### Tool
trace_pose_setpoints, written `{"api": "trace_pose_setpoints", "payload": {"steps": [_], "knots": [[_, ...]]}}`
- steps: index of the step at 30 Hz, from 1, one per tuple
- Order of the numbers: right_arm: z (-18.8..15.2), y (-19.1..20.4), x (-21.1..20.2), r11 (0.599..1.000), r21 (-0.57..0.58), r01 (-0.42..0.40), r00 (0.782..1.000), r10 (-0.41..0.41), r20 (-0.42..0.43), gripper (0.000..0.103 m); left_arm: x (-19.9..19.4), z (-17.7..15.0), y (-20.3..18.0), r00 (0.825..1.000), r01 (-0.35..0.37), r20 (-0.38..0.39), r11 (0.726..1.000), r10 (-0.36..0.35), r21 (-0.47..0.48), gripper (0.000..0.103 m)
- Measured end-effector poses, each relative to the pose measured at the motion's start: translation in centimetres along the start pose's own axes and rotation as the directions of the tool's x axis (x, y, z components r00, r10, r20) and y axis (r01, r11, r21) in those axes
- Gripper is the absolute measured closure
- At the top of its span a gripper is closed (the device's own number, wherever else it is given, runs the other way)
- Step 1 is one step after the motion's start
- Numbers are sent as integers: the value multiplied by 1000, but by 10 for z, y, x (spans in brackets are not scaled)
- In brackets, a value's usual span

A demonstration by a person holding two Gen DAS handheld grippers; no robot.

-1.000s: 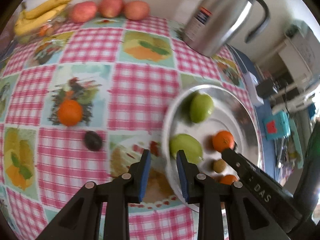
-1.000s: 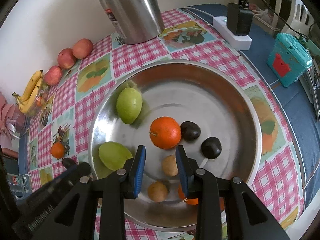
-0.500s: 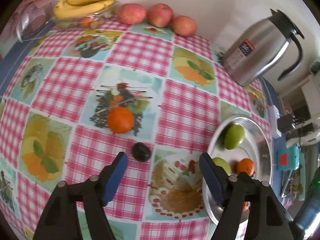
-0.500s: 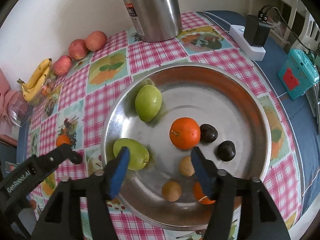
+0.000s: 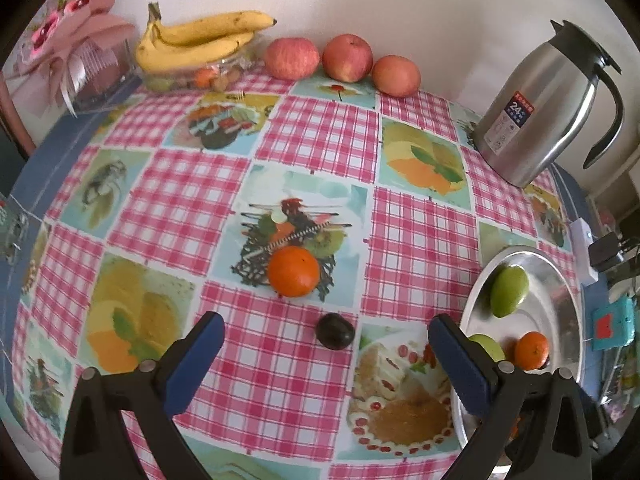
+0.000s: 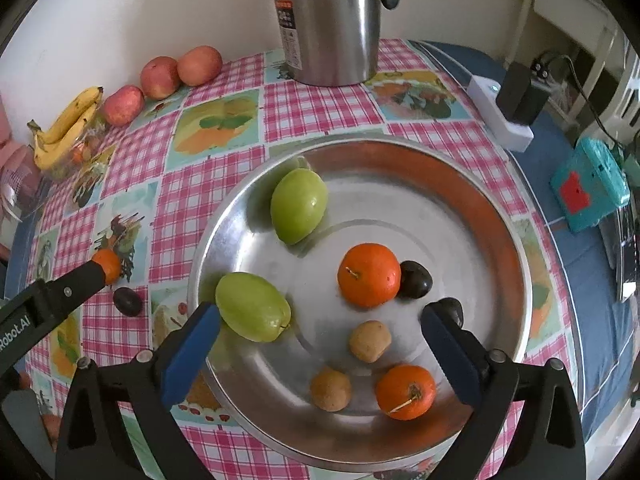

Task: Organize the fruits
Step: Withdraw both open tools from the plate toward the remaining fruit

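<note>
Downward and steeply tilted, the left gripper (image 5: 326, 354) is held above the checked tablecloth (image 5: 312, 136), its blue pads (image 5: 200, 360) spread wide with nothing pinched between them. Just ahead of the gap a dark plum (image 5: 335, 331) lies on the cloth, and a little further ahead an orange (image 5: 293, 271) sits on a printed fruit square. Off to its right-hand finger the rim of the steel tray (image 5: 560, 308) is seen, partly hidden behind that finger.

Likewise pointed almost straight down, the right gripper (image 6: 320, 354) is held over the tray (image 6: 460, 184), its jaws also spread and empty. Between and just beyond its fingers lie two small brown fruits (image 6: 370, 341), with an orange (image 6: 405, 391) near the right finger, a green mango (image 6: 253, 306) touching the left fingertip in the view, and a second orange (image 6: 369, 274) and two dark plums (image 6: 415, 279) further ahead. Another green mango (image 6: 299, 205) rests towards the far side of the tray.

Compared with a second ago, both pairs of jaws have just been opening from nearly closed to wide, nothing between them, and the left view has been swung away from the tray towards the loose fruit on the cloth.

Open cloth is left all around the plum and orange; bananas (image 5: 200, 40), three apples (image 5: 348, 58) and a steel jug (image 5: 536, 108) are lined along the far wall edge, well apart from either claw.
</note>
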State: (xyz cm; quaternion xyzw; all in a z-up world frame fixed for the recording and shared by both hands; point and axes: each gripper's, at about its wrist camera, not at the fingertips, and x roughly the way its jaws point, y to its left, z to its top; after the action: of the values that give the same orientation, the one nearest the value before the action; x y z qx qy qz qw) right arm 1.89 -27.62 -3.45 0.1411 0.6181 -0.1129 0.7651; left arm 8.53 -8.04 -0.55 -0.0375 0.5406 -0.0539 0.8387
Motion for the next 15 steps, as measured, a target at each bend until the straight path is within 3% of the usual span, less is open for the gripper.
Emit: {"api": "trace_pose_setpoints", "payload": {"steps": [15], "knots": [[8, 25, -22, 998, -36, -55, 993, 59, 101, 2, -29, 10, 4, 984, -111, 152, 986, 92, 122, 0]]}}
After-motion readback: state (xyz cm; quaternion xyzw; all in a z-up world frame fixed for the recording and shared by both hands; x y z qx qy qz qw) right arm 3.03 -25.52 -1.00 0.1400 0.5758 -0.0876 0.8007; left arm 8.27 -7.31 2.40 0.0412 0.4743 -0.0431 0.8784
